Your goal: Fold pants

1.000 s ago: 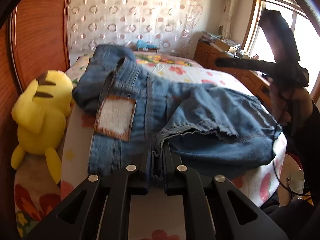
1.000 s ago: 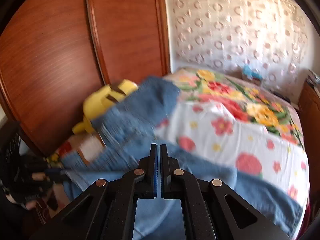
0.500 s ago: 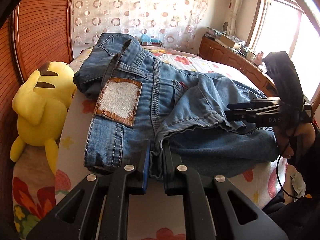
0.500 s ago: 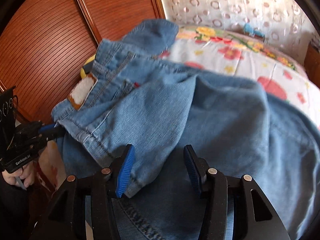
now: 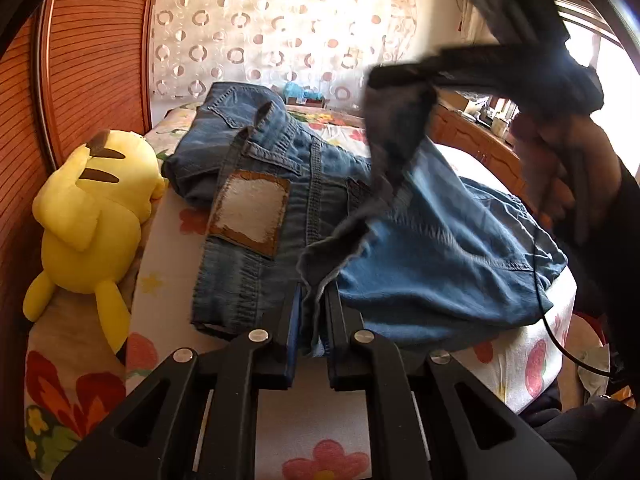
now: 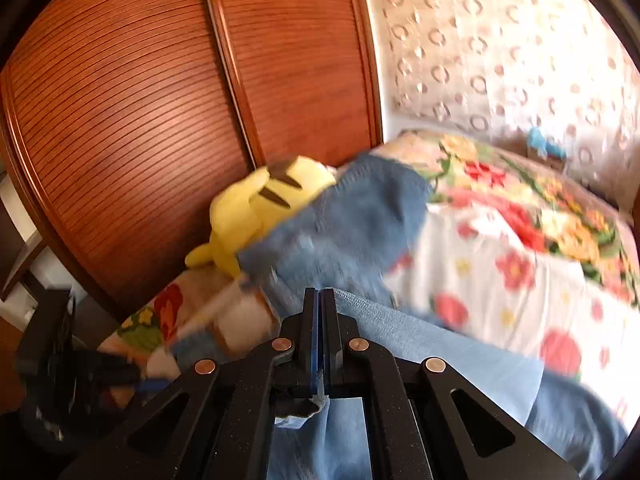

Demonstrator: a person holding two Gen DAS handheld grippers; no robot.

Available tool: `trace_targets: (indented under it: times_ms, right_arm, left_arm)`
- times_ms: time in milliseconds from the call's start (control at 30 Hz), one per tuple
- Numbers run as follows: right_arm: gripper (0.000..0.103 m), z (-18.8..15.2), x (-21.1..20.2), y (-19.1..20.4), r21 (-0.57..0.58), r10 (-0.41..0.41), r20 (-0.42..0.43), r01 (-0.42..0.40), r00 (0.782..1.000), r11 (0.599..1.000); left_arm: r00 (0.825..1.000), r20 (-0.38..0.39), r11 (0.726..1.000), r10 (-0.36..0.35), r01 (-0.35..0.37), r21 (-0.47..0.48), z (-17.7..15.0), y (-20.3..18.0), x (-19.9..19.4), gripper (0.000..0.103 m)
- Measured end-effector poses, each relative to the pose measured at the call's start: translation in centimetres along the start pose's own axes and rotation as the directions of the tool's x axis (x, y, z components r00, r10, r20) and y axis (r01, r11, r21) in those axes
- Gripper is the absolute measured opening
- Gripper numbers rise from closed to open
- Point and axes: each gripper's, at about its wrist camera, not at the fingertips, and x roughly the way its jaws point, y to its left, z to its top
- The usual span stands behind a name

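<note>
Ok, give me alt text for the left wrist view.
The left gripper is shut on a hem of blue jeans spread over a floral bed, while the right gripper lifts another edge. A yellow plush toy lies beside the jeans.

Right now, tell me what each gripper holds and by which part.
Both hold the jeans: left gripper pinches a hem edge; right gripper clamps a lifted fabric edge.

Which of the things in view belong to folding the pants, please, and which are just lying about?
Part of the job:
- jeans, spread on the bed
- left gripper, shut on a jeans edge
- right gripper, shut on another jeans edge, lifted

Just lying about:
- yellow plush toy beside the jeans
- wooden wardrobe doors
- curtain
- wooden dresser
</note>
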Motion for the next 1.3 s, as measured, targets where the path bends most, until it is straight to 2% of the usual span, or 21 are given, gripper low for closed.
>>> trace_targets:
  times_ms: [67,133,167,233,267,300,333,367,400,467,533,600,700,833,867,900,933,1000,1167,1233,1300]
  right_arm:
    - [0.001,0.7,1.0,0.5,-0.009,-0.020,0.005,0.020,1.000,1.000]
    - [0.001,1.0,2.5,0.9,-0.007,-0.036,-0.011,0.036,0.999,0.999]
    - [0.001,0.7,3.7,1.1,-0.007,-0.055,-0.032,0.055,0.998,0.998]
    - [0.001,0.2,5.1,1.0,0.003,-0.070,-0.069,0.070,0.995,0.998]
    - [0.007,0.2,6.0,1.1,0.004,-0.066,-0.083,0.067,0.994,0.998]
    - [0.024,0.0,6.3,1.0,0.005,-0.066,-0.093,0.067,0.993,0.998]
    - [0.034,0.2,6.8,1.0,0.009,-0.070,-0.099,0.071,0.993,0.997]
    - [0.051,0.4,6.6,0.7,0.017,-0.070,-0.100,0.072,0.993,0.997]
    - [0.054,0.4,6.2,0.6,0.021,-0.068,-0.092,0.070,0.993,0.997]
    - [0.054,0.3,4.1,-0.2,0.020,-0.079,-0.073,0.080,0.994,0.997]
    - [0.054,-0.5,2.5,-0.9,0.015,-0.106,-0.057,0.107,0.993,0.994]
    - [0.054,-1.8,1.1,-1.9,0.024,-0.129,-0.043,0.130,0.991,0.991]
    - [0.054,-5.2,-1.7,-3.2,0.028,-0.175,-0.038,0.176,0.984,0.984]
    - [0.054,-10.7,-4.2,-5.4,0.032,-0.286,-0.065,0.288,0.956,0.957]
    - [0.054,-12.1,-4.6,-6.1,0.046,-0.308,-0.074,0.312,0.949,0.949]
    - [0.054,-13.3,-4.9,-6.9,0.070,-0.317,-0.087,0.323,0.944,0.944]
    - [0.054,-14.4,-5.1,-7.8,0.099,-0.317,-0.101,0.327,0.943,0.940]
    - [0.054,-16.2,-5.6,-9.3,0.153,-0.328,-0.118,0.344,0.937,0.927]
    - [0.054,-17.7,-6.8,-10.7,0.212,-0.346,-0.117,0.364,0.931,0.907]
    - [0.054,-17.9,-7.1,-11.1,0.220,-0.345,-0.112,0.362,0.932,0.906]
    - [0.054,-18.2,-7.0,-10.9,0.218,-0.340,-0.115,0.358,0.933,0.908]
  left_arm:
    - [1.000,0.008,1.000,0.012,-0.012,0.006,0.1,0.1,-0.3,0.016]
    - [1.000,0.019,1.000,0.011,-0.011,0.004,0.1,0.3,-0.6,0.039]
    - [1.000,0.025,1.000,0.012,-0.013,0.001,0.2,0.3,-0.7,0.045]
    - [0.999,0.040,1.000,0.013,-0.013,0.003,0.3,0.4,-1.0,0.046]
    - [0.999,0.049,1.000,0.020,-0.020,0.006,0.5,0.4,-1.1,0.046]
    - [0.998,0.060,1.000,0.029,-0.030,0.007,0.6,0.4,-1.1,0.046]
    - [0.997,0.065,0.999,0.031,-0.031,0.008,0.8,0.3,-1.1,0.046]
    - [0.997,0.067,1.000,0.028,-0.029,0.008,1.0,0.2,-0.9,0.046]
    - [0.998,0.066,1.000,0.022,-0.023,0.010,1.2,0.1,-0.7,0.046]
    - [0.998,0.065,1.000,0.003,-0.004,0.017,1.6,0.0,-0.1,0.045]
    - [0.998,0.055,1.000,-0.006,0.004,0.025,1.9,-0.3,0.6,0.037]
    - [0.999,0.041,0.999,-0.001,-0.001,0.053,2.3,-0.7,1.7,0.035]
    - [0.999,0.002,0.998,0.032,-0.032,0.061,2.4,-0.8,3.4,0.035]
    - [0.997,-0.044,0.995,0.066,-0.063,0.077,2.0,-0.7,4.9,0.034]
    - [0.997,-0.043,0.995,0.063,-0.059,0.081,1.9,-0.8,4.9,0.032]
    - [0.998,-0.040,0.995,0.056,-0.052,0.087,1.9,-0.9,4.8,0.016]
    - [0.998,-0.038,0.995,0.049,-0.046,0.094,1.8,-1.1,4.6,0.006]
    - [0.999,-0.023,0.994,0.034,-0.032,0.106,1.8,-1.4,3.6,0.004]
    - [0.998,0.068,0.998,-0.019,0.015,0.054,2.4,-0.6,-2.0,0.003]
    - [0.997,0.068,0.999,-0.022,0.019,0.042,2.3,-0.2,-3.4,0.003]
    - [0.998,0.061,0.999,0.006,-0.009,0.047,1.9,-0.1,-4.0,0.003]
